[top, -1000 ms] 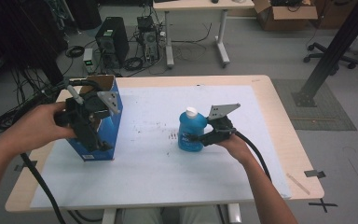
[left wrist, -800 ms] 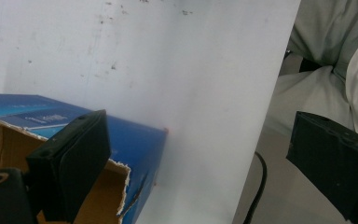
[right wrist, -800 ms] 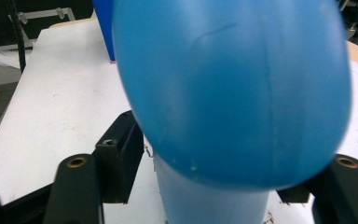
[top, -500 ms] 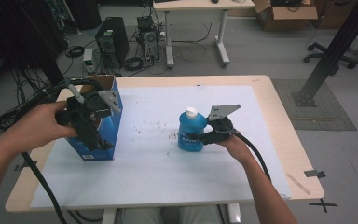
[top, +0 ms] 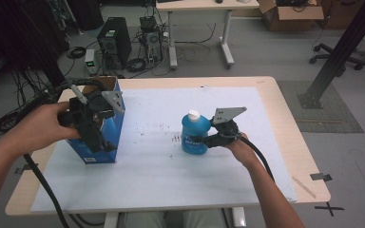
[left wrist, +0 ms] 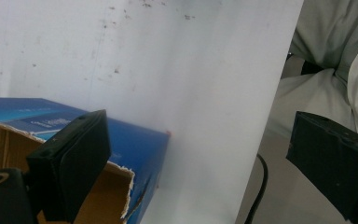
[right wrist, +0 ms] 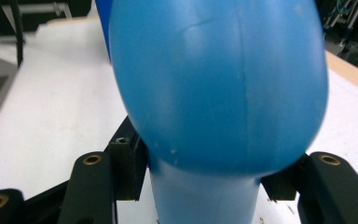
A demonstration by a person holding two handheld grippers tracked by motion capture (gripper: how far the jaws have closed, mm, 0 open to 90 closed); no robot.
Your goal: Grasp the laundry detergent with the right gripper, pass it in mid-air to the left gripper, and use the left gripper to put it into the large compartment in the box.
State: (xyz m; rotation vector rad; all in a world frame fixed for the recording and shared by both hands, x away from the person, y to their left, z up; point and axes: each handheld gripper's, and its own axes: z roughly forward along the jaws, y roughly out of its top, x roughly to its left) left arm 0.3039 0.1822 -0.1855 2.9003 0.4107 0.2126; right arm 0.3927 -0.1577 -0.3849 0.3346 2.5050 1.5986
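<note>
Gripping: right claw (top: 204, 140) is clamping the blue bottle (top: 194, 133), its jaws having just been closing on the narrow waist seen in the right gripper view.
Left claw (top: 94, 130): gaping wide over the blue box (top: 105, 141), holding nothing.
Bottle: standing upright mid-bench (top: 285, 118), white cap (top: 194, 115) showing from above.

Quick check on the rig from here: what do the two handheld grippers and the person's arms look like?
Both are black: the left gripper and right gripper each carry a grey three-cornered plate on top and trail a black cable. The jaws are blocky black pads, with brass-coloured eyelets near the base in the right gripper view. The forearms are bare, with no sleeves in the high view.
</note>
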